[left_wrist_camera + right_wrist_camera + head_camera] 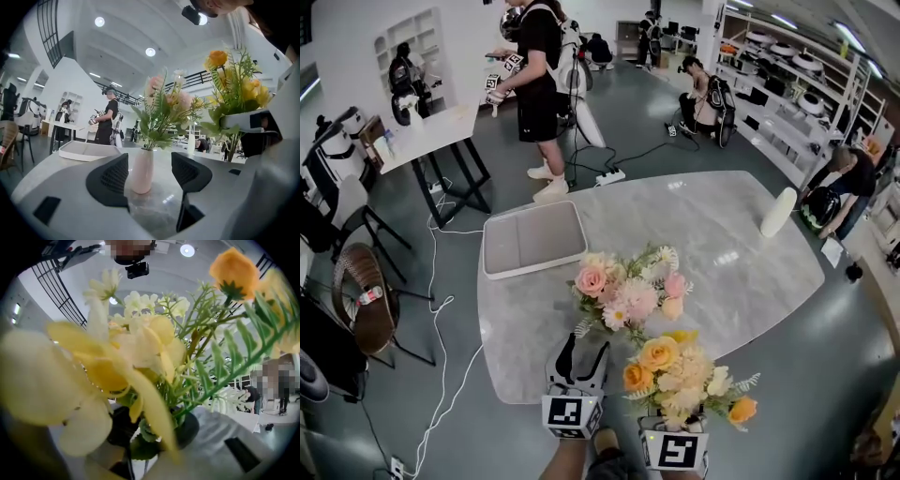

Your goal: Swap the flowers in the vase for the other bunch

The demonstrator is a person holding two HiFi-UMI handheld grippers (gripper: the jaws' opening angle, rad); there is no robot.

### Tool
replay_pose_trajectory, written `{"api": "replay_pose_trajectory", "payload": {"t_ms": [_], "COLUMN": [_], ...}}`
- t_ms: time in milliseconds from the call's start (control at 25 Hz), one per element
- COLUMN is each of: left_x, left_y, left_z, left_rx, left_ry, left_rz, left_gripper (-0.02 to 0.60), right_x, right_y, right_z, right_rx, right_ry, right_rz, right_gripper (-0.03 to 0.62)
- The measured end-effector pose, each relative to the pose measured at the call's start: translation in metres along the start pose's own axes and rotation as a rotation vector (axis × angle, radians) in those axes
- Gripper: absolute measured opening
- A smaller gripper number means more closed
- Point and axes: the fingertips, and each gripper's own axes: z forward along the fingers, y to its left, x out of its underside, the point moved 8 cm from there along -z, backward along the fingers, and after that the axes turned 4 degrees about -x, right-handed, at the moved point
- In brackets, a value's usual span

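A slim pale pink vase stands on the marble table and holds the pink bunch, with its blooms and green leaves rising above it. My left gripper is level at the vase, open. The vase sits in the gap between the black pads, which do not touch it. My right gripper is shut on the stems of the yellow and orange bunch, held upright just right of the vase. That bunch fills the right gripper view and hides most of the jaws.
A white rectangular tray lies at the table's far left. A white cylinder stands at its far right. Beyond the table are several people, a desk, a chair and cables on the floor.
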Motion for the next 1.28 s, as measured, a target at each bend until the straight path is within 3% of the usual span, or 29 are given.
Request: {"api": "replay_pose_trajectory", "payload": {"t_ms": [320, 880, 1120, 1280], "left_x": [-0.001, -0.018, -0.025, -0.032], "left_y": [0.004, 0.007, 0.001, -0.003], "left_z": [0.034, 0.07, 0.083, 0.088], "left_rx": [0.046, 0.225, 0.307, 0.319], "left_ry": [0.011, -0.045, -0.047, -0.07], "left_rz": [0.088, 0.126, 0.213, 0.261], "left_gripper": [0.355, 0.364, 0.364, 0.362], "right_x": [0.003, 0.005, 0.007, 0.01], "right_y": [-0.005, -0.02, -0.022, -0.02], "right_z": [0.018, 0.043, 0.043, 0.043], "right_rx": [0.044, 0.075, 0.073, 0.07], "right_ry": [-0.012, -0.04, -0.033, -0.024], "right_rz": [-0.039, -0.052, -0.052, -0.047], "right_gripper": [0.081, 0.081, 0.081, 0.081]}}
